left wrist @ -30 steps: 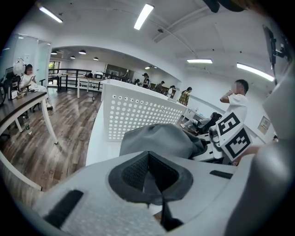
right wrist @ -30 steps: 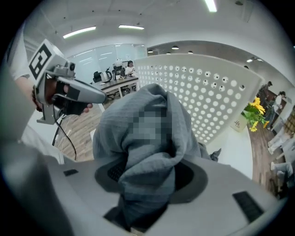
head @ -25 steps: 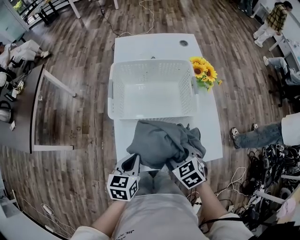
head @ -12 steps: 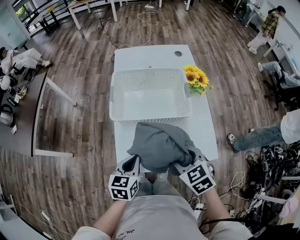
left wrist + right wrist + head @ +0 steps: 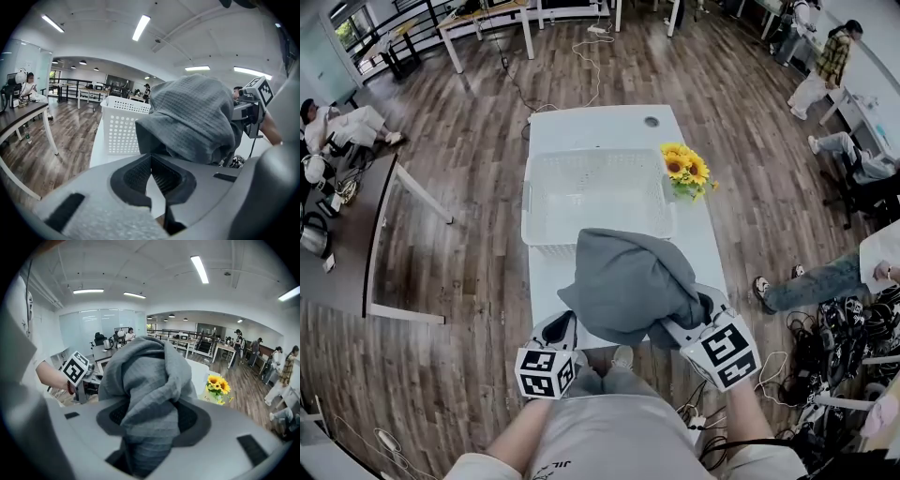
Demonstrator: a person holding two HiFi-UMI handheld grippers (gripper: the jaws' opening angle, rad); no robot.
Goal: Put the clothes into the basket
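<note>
A bunched grey garment (image 5: pixel 633 281) hangs in the air over the near end of the white table (image 5: pixel 600 127), in front of the white perforated basket (image 5: pixel 532 202). My right gripper (image 5: pixel 682 324) is shut on it at its right side; cloth (image 5: pixel 145 371) fills the space between the jaws of that gripper (image 5: pixel 152 417). My left gripper (image 5: pixel 568 324) sits at the garment's lower left edge. In the left gripper view the left gripper (image 5: pixel 150 158) has its pads meeting right under the cloth (image 5: pixel 197 117), seemingly pinching its hem. The basket (image 5: pixel 119 126) stands just beyond, nothing in it.
A bunch of sunflowers (image 5: pixel 682 169) stands at the basket's right rim, seen too as sunflowers (image 5: pixel 218 385) in the right gripper view. A dark desk (image 5: pixel 356 234) stands to the left. People sit and stand around the room, and cables (image 5: pixel 825 337) lie on the floor at the right.
The garment has been lifted off the table's near end. The right gripper rose clearly with it; the left rose a little.
</note>
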